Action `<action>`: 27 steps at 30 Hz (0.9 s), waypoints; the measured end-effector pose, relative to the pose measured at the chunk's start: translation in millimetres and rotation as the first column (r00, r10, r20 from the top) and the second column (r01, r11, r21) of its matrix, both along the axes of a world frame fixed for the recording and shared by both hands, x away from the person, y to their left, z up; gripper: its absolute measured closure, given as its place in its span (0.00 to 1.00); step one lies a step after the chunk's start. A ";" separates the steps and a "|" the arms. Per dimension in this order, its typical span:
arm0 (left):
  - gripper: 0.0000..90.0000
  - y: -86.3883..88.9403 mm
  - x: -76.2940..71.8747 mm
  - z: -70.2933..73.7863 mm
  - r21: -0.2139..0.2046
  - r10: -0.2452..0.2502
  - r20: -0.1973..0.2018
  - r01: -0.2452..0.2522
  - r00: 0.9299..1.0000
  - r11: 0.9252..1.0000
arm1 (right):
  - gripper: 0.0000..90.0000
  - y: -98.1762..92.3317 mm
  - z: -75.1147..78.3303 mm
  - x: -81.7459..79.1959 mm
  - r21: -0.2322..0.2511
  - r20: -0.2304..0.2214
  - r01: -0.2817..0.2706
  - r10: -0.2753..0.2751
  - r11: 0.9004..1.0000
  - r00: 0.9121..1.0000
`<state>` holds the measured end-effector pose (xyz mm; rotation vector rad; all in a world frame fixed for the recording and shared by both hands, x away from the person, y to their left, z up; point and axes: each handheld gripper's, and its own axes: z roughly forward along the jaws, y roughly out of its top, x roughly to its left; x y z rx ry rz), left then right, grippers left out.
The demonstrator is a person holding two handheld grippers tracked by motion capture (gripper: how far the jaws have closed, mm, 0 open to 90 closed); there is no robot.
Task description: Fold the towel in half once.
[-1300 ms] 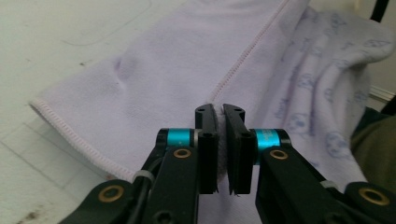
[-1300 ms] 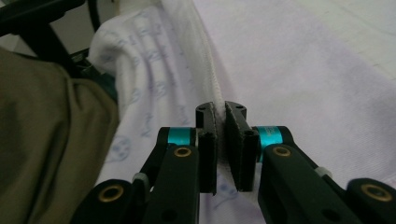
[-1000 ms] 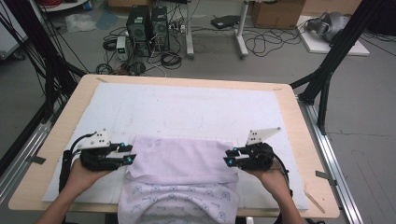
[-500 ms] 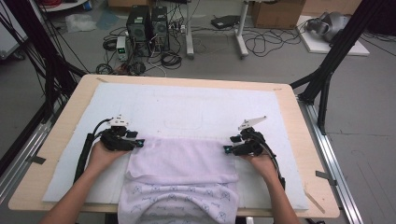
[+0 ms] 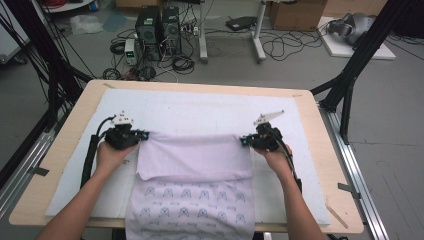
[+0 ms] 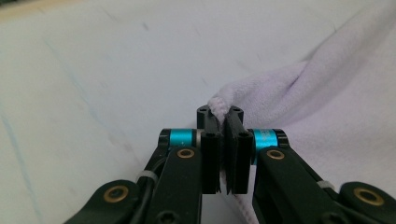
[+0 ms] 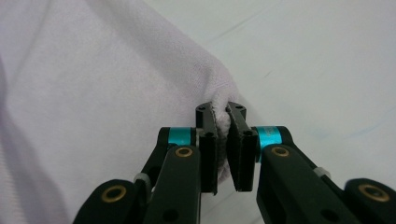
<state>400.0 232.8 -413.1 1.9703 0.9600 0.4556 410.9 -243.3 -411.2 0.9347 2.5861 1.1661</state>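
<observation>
- Near edge of the worktop [image 5: 60, 165]: the person's two forearms come in over it, one on each side of a pale lilac cloth [image 5: 195, 160].
- The cloth's near part, printed with small outline figures, runs to the near edge at its middle and appears to hang over it; how far it hangs cannot be judged.
- The plain upper layer of the cloth is folded back over the printed part and lies flat between the two hands, on a white mat [image 5: 200, 110] that covers most of the worktop.
- Left tool [image 5: 144, 135]: its jaws have just been closing and now stand clamped on the cloth's far left corner; the left gripper view shows the hem pinched between the pads [image 6: 211, 140].
- Right tool [image 5: 243, 141]: its jaws have just been closing and are now clamped on the far right corner, fabric bunched between the pads [image 7: 208, 140].
- The far cloth edge runs taut between the two tools.
- Beyond the far edge: cables and computer cases [image 5: 157, 25] on the floor.
</observation>
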 end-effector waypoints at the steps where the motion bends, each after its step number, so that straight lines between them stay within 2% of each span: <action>1: 0.96 -1.4 8.2 6.6 0.011 0.008 0.009 -0.008 1.000 1.000 | 0.94 2.2 7.2 9.1 -0.015 0.006 0.005 -0.005 1.000 1.000; 2: 0.96 -3.1 17.3 13.2 0.028 0.017 0.019 -0.017 1.000 0.999 | 0.94 4.4 14.6 17.4 -0.028 0.020 0.014 -0.013 1.000 1.000; 5: 0.96 -4.0 47.0 37.4 0.039 0.051 0.033 -0.052 0.998 0.998 | 0.94 5.5 35.3 43.7 -0.019 0.040 0.045 -0.044 0.999 0.998; 7: 0.95 -6.6 63.7 56.3 0.056 0.060 0.056 -0.063 0.997 0.996 | 0.94 4.5 49.7 59.1 -0.011 0.052 0.065 -0.064 0.998 0.997; 9: 0.95 -9.5 74.5 71.0 0.049 0.068 0.075 -0.072 0.995 0.996 | 0.94 3.6 62.7 71.1 0.002 0.078 0.085 -0.085 0.996 0.993; 10: 0.95 -10.6 78.1 73.4 0.046 0.068 0.077 -0.071 0.995 0.996 | 0.93 3.1 66.3 75.8 0.005 0.078 0.092 -0.092 0.996 0.993; 11: 0.92 -10.5 80.6 72.4 0.046 0.069 0.067 -0.073 0.995 0.996 | 0.90 2.2 66.7 79.9 0.007 0.077 0.099 -0.099 0.995 0.992; 13: 0.77 -7.1 83.2 63.8 0.058 0.076 0.025 -0.078 0.997 0.995 | 0.75 -0.8 60.2 83.4 0.016 0.062 0.136 -0.136 0.991 0.989; 15: 0.71 -0.2 79.9 51.4 0.058 0.078 -0.003 -0.078 0.997 0.995 | 0.66 -4.7 48.4 82.7 0.037 0.029 0.135 -0.136 0.990 0.990; 17: 0.69 7.2 74.4 40.3 0.048 0.069 -0.027 -0.068 0.997 0.997 | 0.63 -5.9 38.5 75.1 0.020 0.029 0.130 -0.130 0.991 0.991; 19: 0.67 12.8 66.6 31.7 0.036 0.060 -0.035 -0.058 0.998 0.998 | 0.59 -6.9 31.4 71.1 0.026 -0.037 0.119 -0.118 0.993 0.992; 20: 0.66 14.8 62.4 28.6 0.033 0.050 -0.036 -0.049 0.998 0.998 | 0.59 -6.0 29.5 66.0 0.014 -0.030 0.108 -0.107 0.994 0.994; 21: 0.66 15.9 57.9 25.8 0.020 0.044 -0.032 -0.043 0.999 0.999 | 0.61 -5.4 27.8 58.6 0.013 0.022 0.098 -0.098 0.995 0.995; 24: 0.64 15.9 44.8 19.3 0.017 0.009 -0.029 -0.008 1.000 1.000 | 0.60 -5.9 23.5 44.4 0.030 0.021 0.082 -0.082 0.996 0.996; 27: 0.63 11.7 32.2 12.6 0.010 -0.031 -0.033 0.032 0.999 0.999 | 0.61 -7.7 18.2 33.0 0.022 0.024 0.071 -0.072 0.997 0.997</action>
